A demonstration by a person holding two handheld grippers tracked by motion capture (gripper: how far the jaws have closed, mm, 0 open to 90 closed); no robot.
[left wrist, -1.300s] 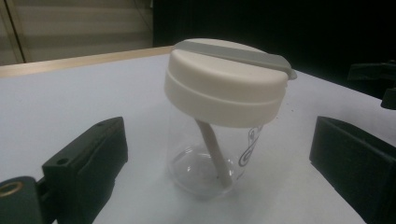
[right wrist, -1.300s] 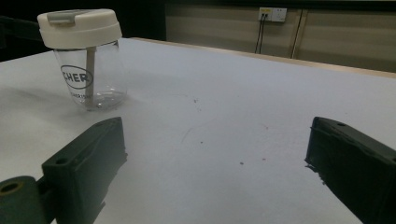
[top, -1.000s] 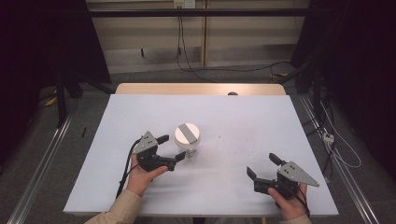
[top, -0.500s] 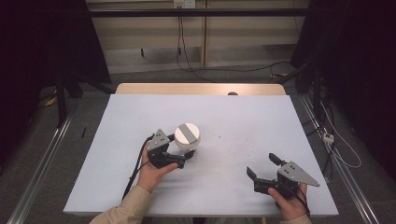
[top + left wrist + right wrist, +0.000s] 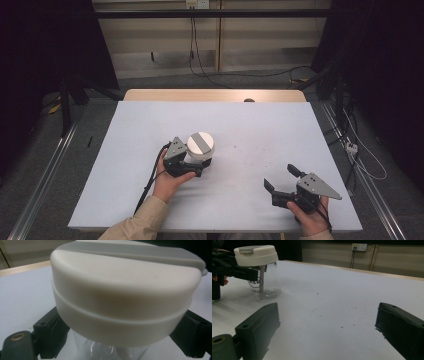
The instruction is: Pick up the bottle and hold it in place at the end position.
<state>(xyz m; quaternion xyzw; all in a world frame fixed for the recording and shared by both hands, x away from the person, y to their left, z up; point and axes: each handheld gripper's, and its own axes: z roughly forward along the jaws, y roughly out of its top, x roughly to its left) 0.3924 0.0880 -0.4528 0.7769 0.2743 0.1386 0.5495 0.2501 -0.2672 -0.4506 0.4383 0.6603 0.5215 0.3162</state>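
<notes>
clear cup (image 5: 265, 281) with a cream lid (image 5: 200, 145) stands upright on the white table (image 5: 250, 130), left of centre in the high view, nearer the person's edge than the far one. lid has a grey strip (image 5: 200, 142) across its top. left gripper (image 5: 200, 166) is at the cup, on the person's side of it, its black jaws reaching to either side of the clear body just under the lid (the left gripper view has a jaw low on each side of the cup, lid (image 5: 125, 300) looming close above them). those jaws have just been closing, with the cup between them; whether the pads already press on the wall i cannot tell, since the lid hides the contact. in the right gripper view the left gripper's black jaw sits level across the cup just beneath the lid. a pale straw-like stem (image 5: 261, 277) runs down inside the cup from the lid. right gripper (image 5: 283, 177) rests low near the right front of the table, well apart from the cup, jaws spread wide and holding nothing, bare table between them.
</notes>
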